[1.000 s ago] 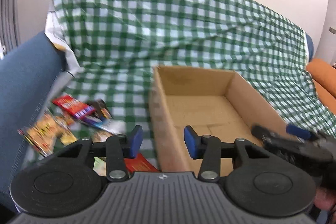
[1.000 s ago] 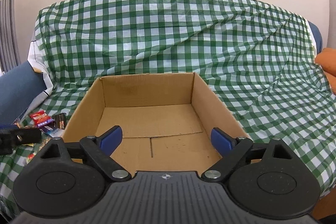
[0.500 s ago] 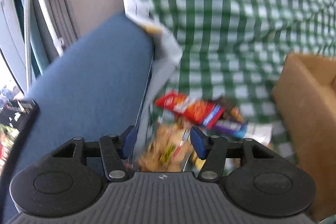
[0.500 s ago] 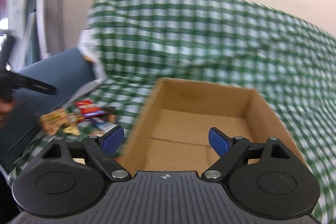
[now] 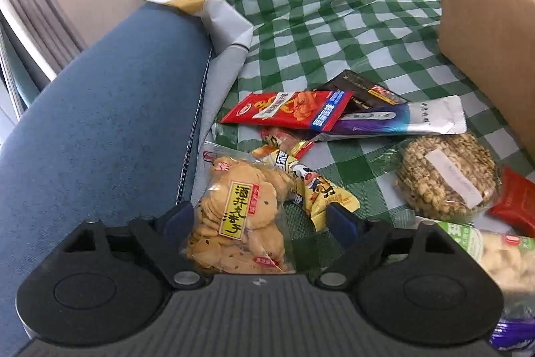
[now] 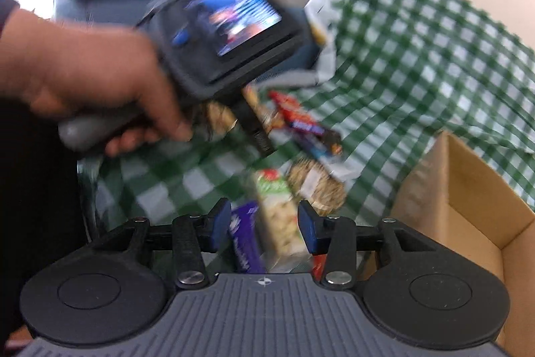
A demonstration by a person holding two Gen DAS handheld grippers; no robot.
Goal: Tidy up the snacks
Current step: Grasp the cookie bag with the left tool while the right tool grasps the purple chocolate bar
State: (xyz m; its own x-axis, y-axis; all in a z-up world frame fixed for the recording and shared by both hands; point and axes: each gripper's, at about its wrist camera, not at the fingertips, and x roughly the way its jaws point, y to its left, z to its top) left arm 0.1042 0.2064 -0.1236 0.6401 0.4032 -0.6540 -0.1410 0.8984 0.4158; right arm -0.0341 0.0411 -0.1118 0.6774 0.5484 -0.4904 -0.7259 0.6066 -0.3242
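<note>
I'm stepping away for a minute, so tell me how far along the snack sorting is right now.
Nothing looks done: the part of the cardboard box in view holds no snacks. In hand: the left gripper is open around the cracker bag, and the right gripper is open over the green packet. Left: every packet, including the red packet and round cake.

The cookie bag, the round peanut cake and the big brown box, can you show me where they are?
cookie bag [image 5: 238,216], left wrist view, on its yellow label.
round peanut cake [image 5: 446,177], left wrist view, on its white sticker.
big brown box [image 6: 468,186], right wrist view, on its inner side wall.
</note>
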